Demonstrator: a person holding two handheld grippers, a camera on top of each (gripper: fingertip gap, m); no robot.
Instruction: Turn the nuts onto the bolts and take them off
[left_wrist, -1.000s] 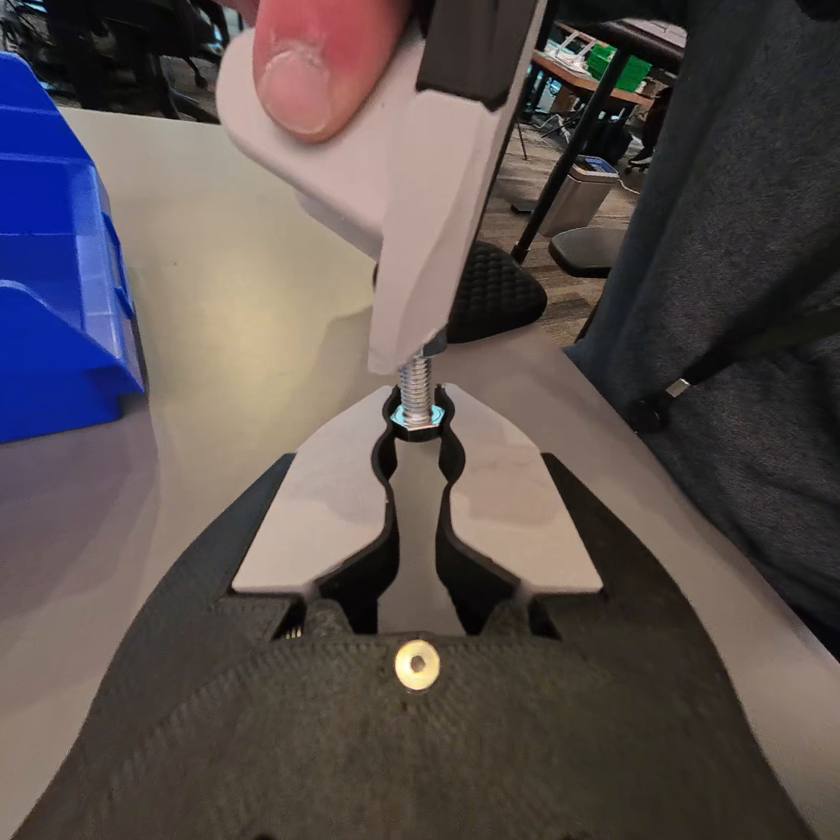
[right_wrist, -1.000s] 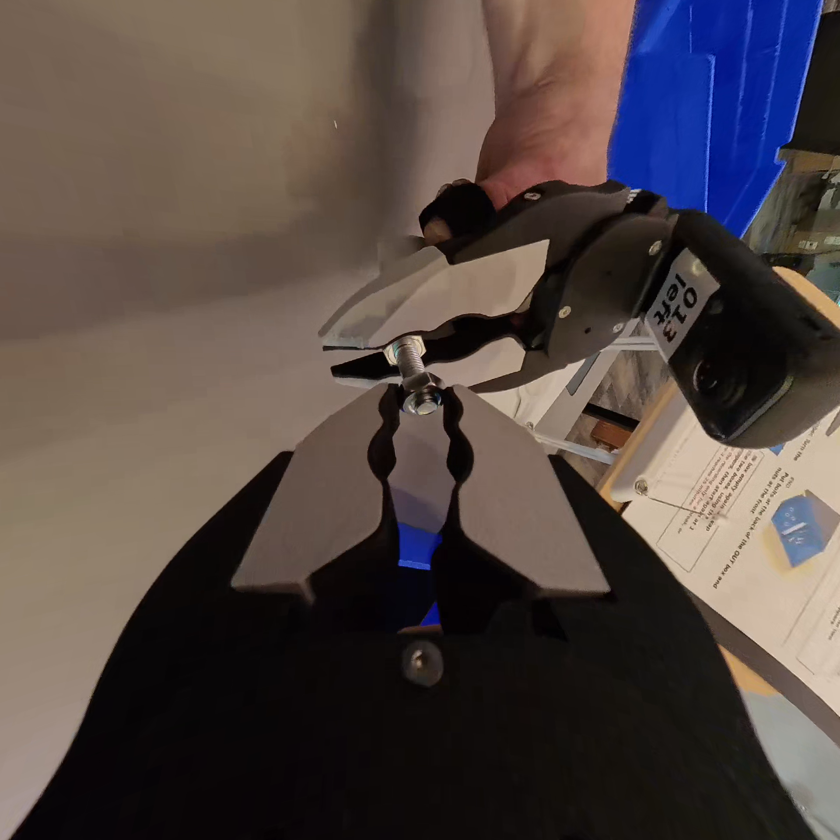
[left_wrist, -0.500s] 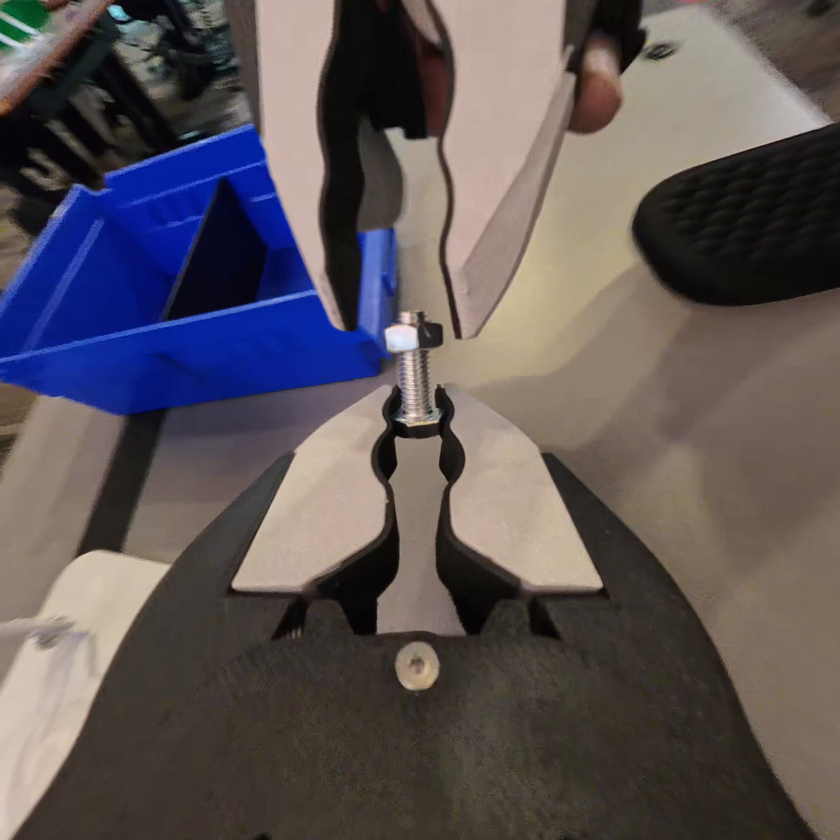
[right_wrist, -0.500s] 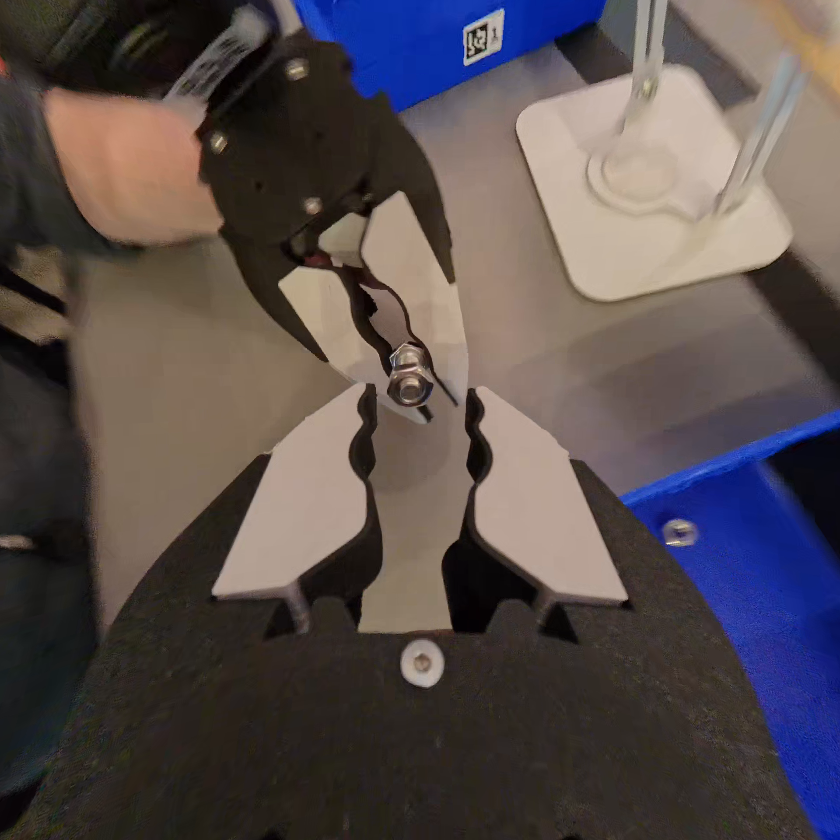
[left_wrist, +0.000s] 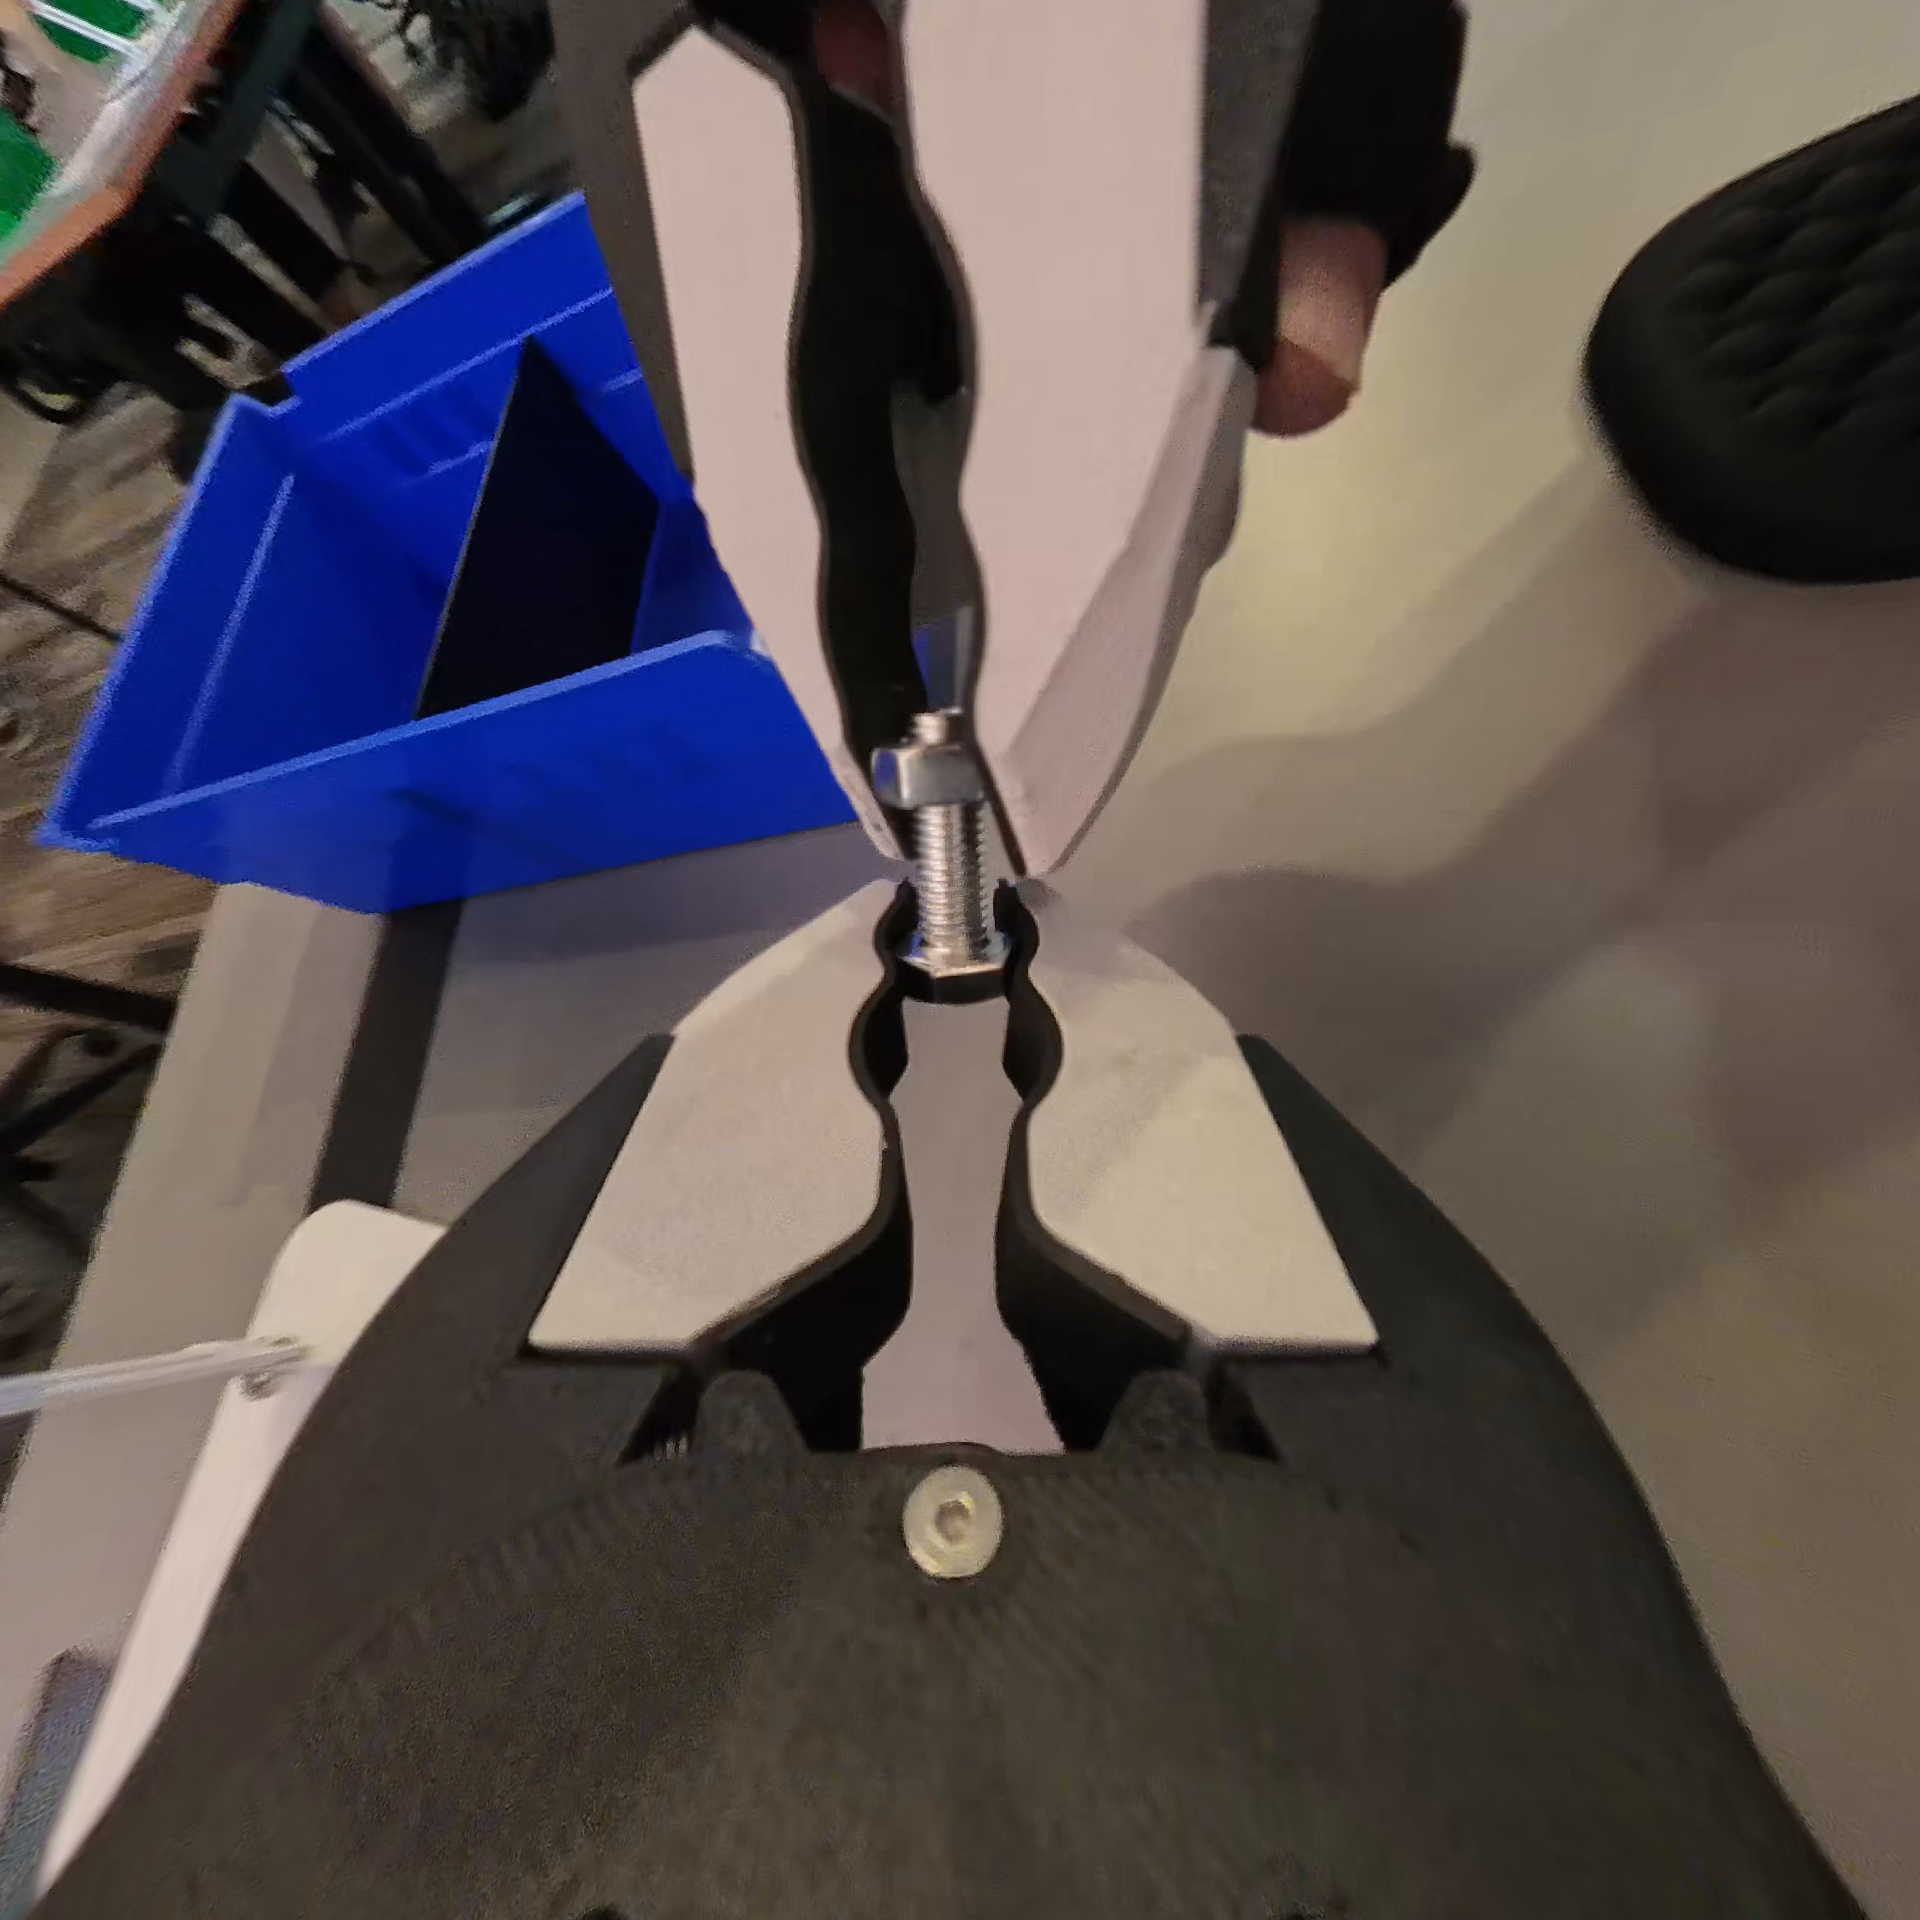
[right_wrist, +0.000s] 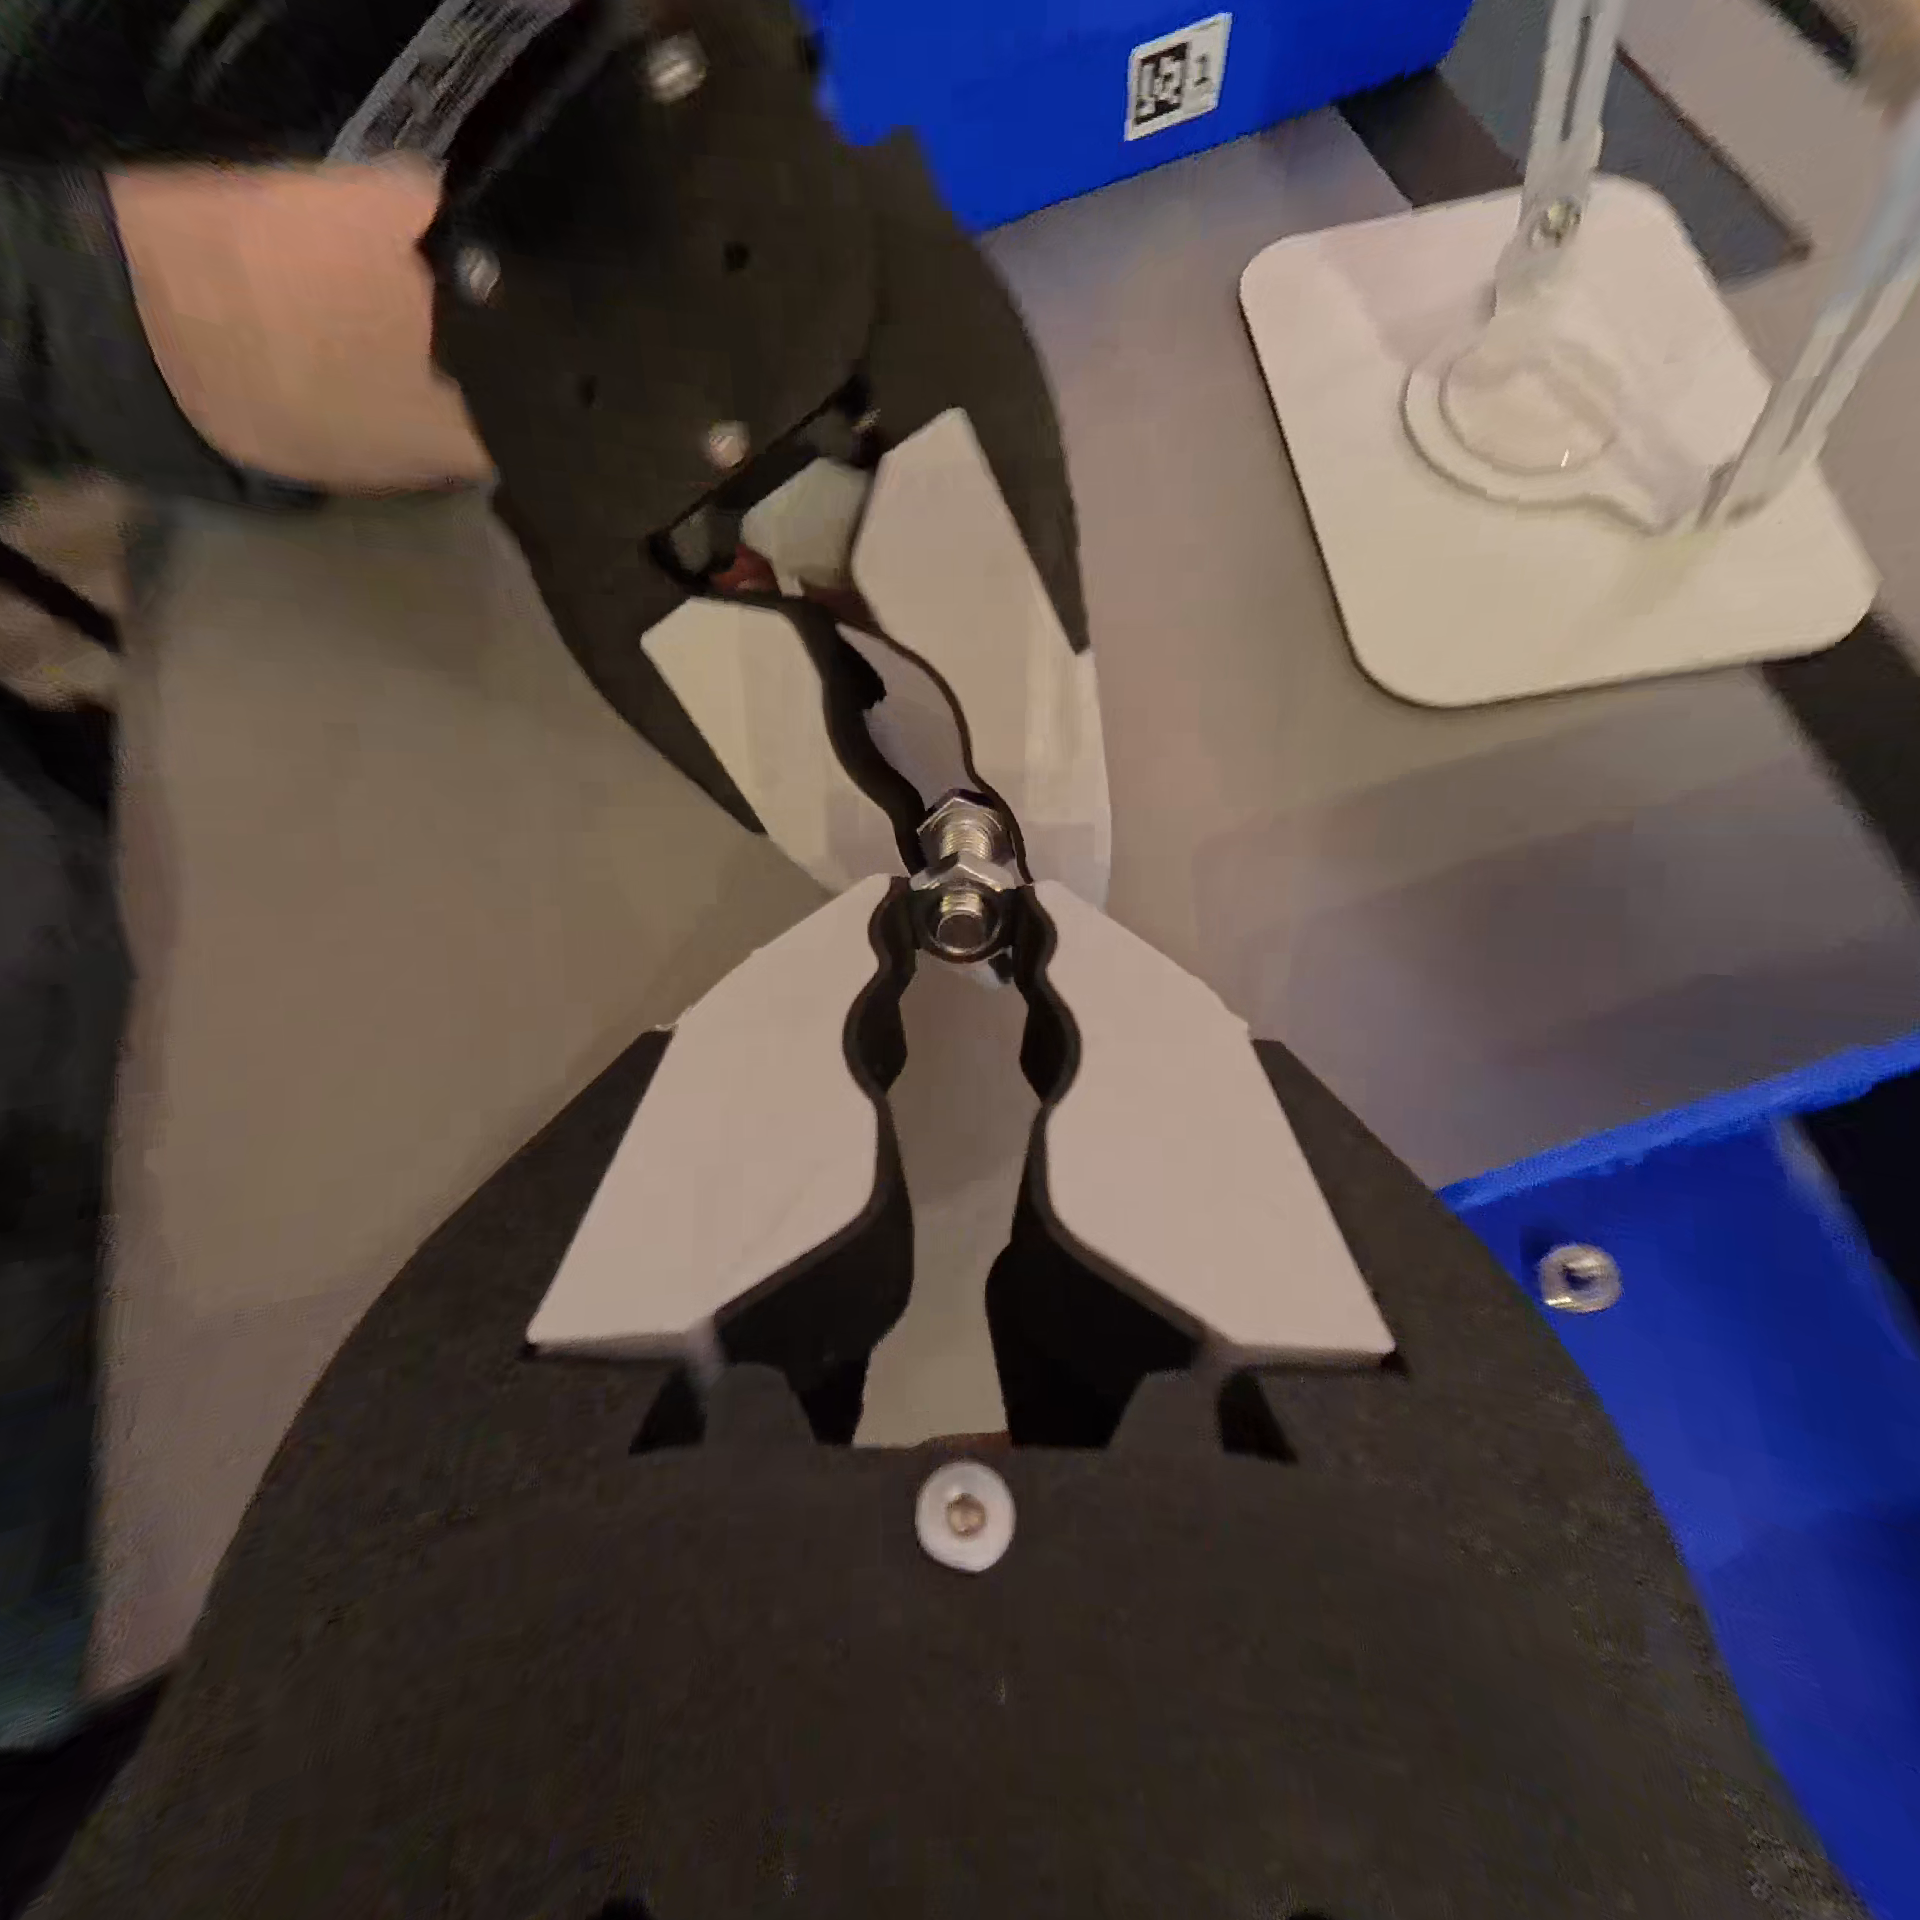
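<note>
Black textured tool bodies, pale grey scalloped fingers, silver screws.

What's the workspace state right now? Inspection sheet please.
Surface: plain grey table top.
Job's things: silver threaded bolt, with a silver hex nut near its tip.
Clutter: far blue plastic bin; near blue plastic bin holding a loose nut; white square stand base with clear rods.
Grippers: left gripper fingers shut on the bolt head; right gripper fingers shut on the hex nut.
Cables: nothing seen.
Surroundings: black padded chair seat; person's hand on the left gripper.
</note>
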